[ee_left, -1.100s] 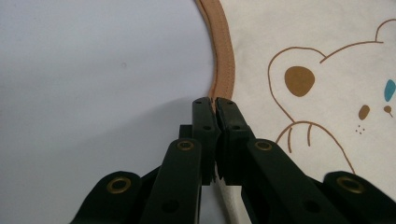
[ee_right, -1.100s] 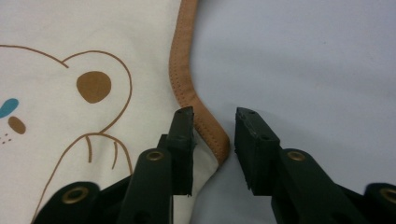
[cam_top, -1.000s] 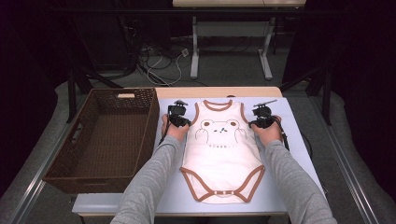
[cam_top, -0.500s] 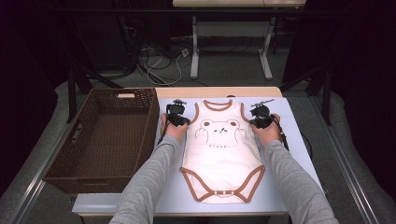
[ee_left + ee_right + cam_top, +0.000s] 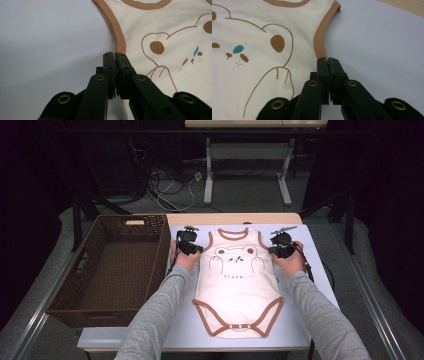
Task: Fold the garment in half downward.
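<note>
High view shows the bodysuit (image 5: pixel 236 285) flat in the middle of the tabletop (image 5: pixel 320 285), soft and light, so I judge the brown armhole trim is the best hold, where left gripper (image 5: pixel 115 55) and right gripper (image 5: pixel 327 60) are both clamped.

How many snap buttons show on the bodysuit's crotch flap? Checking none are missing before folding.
3, in a row on the brown-trimmed flap at the near end of the bodysuit: left, middle, right. Others may be hidden underneath.
</note>
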The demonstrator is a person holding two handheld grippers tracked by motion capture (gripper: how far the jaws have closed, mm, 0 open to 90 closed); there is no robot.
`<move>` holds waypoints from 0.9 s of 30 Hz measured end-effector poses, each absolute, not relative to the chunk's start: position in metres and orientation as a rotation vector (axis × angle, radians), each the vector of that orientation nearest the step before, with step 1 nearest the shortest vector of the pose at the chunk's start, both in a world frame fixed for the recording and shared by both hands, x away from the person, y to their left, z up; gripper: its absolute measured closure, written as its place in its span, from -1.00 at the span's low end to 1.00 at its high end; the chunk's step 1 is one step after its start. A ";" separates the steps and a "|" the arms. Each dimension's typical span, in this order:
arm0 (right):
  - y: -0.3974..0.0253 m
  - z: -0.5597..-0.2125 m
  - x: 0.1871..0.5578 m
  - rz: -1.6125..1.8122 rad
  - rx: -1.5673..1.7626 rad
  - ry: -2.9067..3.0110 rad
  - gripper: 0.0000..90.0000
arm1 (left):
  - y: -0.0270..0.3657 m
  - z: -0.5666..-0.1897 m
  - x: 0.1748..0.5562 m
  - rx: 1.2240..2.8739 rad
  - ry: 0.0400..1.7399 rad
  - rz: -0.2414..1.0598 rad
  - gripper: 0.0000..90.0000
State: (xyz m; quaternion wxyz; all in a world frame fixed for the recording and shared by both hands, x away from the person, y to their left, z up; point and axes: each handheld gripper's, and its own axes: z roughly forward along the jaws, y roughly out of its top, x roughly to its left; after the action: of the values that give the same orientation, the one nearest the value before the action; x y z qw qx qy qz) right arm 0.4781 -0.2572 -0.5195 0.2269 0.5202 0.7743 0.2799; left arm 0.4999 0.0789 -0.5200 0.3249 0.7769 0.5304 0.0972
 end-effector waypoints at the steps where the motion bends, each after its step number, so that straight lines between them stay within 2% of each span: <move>1: -0.257 -0.519 0.477 0.778 1.435 2.134 0.97 | 0.079 -0.519 0.499 2.043 1.389 0.255 0.94; 27: -0.269 -0.511 0.450 0.866 1.424 2.174 0.96 | 0.088 -0.512 0.474 2.053 1.363 0.254 0.94</move>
State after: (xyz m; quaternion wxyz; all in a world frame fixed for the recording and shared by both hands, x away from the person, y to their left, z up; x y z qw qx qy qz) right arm 0.4505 -0.2685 -0.5110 0.1998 0.5093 0.7776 0.3098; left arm 0.4737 0.0881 -0.5124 0.3259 0.7835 0.5202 0.0967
